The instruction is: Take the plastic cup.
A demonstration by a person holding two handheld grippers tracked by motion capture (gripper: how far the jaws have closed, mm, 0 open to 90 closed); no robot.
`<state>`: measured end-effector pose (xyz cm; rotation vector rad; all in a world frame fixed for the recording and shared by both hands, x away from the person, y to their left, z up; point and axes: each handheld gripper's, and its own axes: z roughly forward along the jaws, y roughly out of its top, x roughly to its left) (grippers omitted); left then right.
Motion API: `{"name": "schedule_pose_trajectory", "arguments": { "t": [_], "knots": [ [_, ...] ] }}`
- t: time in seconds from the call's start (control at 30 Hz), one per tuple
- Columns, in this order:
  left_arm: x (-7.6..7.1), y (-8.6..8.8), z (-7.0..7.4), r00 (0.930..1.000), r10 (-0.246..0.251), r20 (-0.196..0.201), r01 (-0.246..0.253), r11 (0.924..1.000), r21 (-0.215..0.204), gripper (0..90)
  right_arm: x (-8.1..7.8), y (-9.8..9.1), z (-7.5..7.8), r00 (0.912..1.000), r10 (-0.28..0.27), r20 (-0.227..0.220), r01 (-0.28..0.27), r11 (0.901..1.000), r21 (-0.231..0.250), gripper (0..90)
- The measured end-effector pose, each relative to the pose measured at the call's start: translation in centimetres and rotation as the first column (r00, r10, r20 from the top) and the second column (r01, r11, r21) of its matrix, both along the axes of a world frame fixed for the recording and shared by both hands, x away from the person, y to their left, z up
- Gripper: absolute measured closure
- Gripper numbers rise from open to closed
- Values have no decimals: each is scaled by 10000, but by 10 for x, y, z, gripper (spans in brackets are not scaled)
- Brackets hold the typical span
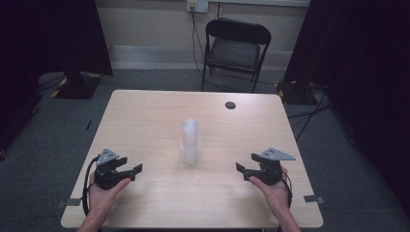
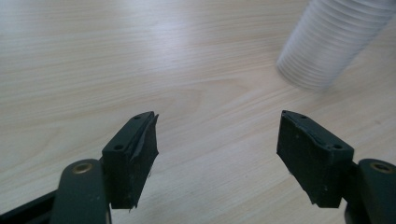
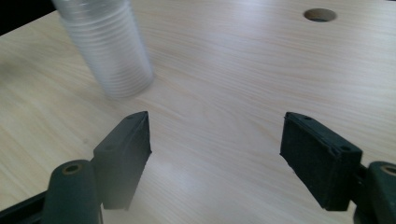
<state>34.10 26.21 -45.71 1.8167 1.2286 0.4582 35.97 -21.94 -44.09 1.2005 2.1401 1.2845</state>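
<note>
A tall stack of clear plastic cups (image 1: 190, 142) stands upside down at the middle of the light wooden table (image 1: 145, 116). It shows at the upper right in the left gripper view (image 2: 327, 44) and at the upper left in the right gripper view (image 3: 112, 51). My left gripper (image 1: 131, 166) rests low near the table's front left, open, with nothing between its fingers (image 2: 133, 156). My right gripper (image 1: 245, 165) sits at the front right, also open and empty, its jaws wide apart over bare wood (image 3: 215, 154). Both grippers point toward the cups, each well short of them.
A round cable hole (image 1: 230, 105) lies in the table's far right part, also seen in the right gripper view (image 3: 319, 15). A black folding chair (image 1: 234, 50) stands beyond the far edge. Dark curtains flank both sides; cables run on the grey floor.
</note>
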Motion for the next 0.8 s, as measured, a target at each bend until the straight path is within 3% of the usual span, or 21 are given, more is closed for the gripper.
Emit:
{"name": "schedule_pose_trajectory", "arguments": {
  "t": [0.13,0.47,0.63,0.8],
  "knots": [
    [2,-5,0,9996,-296,-32,297,9992,279,292,6,19,4,9988,493,69,-494,9987,82,256],
    [2,-6,1,9994,-337,-62,338,9993,186,279,21,53,22,9915,1190,530,-1214,9916,442,263],
    [2,-8,0,9991,-423,-70,426,9984,383,279,25,71,30,9840,1648,682,-1671,9855,296,244],
    [2,-8,0,9994,-346,-3,346,9989,301,280,33,85,39,9780,1929,790,-1960,9800,341,220]
  ]
}}
